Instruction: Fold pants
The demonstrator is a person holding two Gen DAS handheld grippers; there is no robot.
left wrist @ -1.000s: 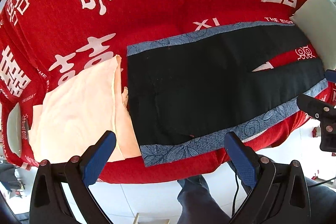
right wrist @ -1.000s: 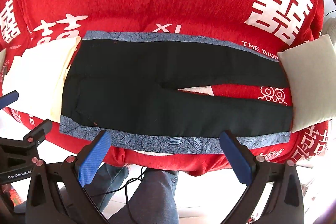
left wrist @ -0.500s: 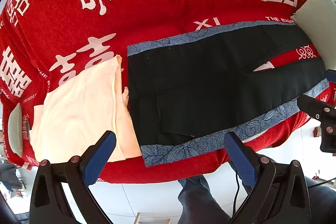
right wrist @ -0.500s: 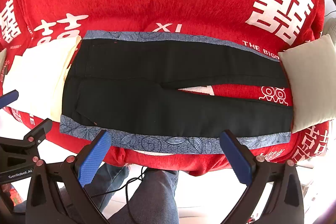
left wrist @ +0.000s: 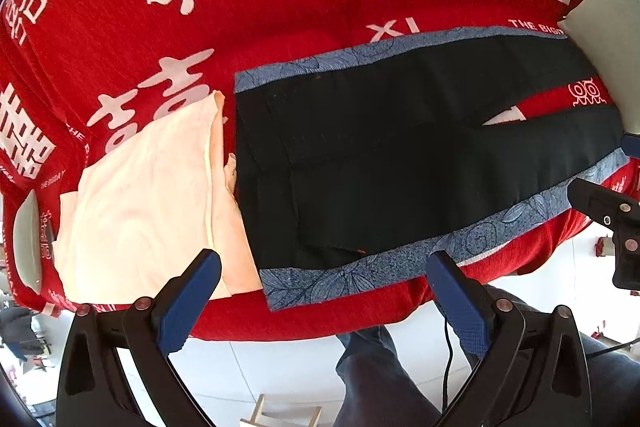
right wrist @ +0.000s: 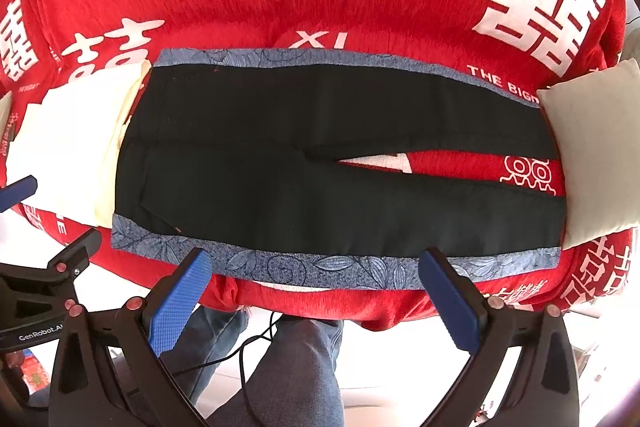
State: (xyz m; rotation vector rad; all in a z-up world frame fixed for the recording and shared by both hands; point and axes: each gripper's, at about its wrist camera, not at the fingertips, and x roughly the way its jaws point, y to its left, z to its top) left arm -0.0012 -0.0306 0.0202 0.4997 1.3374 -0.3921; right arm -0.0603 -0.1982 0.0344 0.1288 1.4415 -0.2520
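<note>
Black cloth pants with blue leaf-print side bands (right wrist: 320, 163) are lying flat on the red-covered worktop (right wrist: 248, 3). Both left tongs (left wrist: 324, 295) and right tongs (right wrist: 316, 291) are hovering released, empty. Soft, limp fabric; pinching the near band's edge looks best.

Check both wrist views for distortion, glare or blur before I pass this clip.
Left wrist view: strong fisheye bowing curves the red cloth, with dark corner vignetting; the black pants are sharp. Right wrist view: the same barrel bend, bright blown-out floor below the cloth edge, and the cushion at the right rim looks washed. No motion blur in either; both sets of jaws read crisp.
</note>
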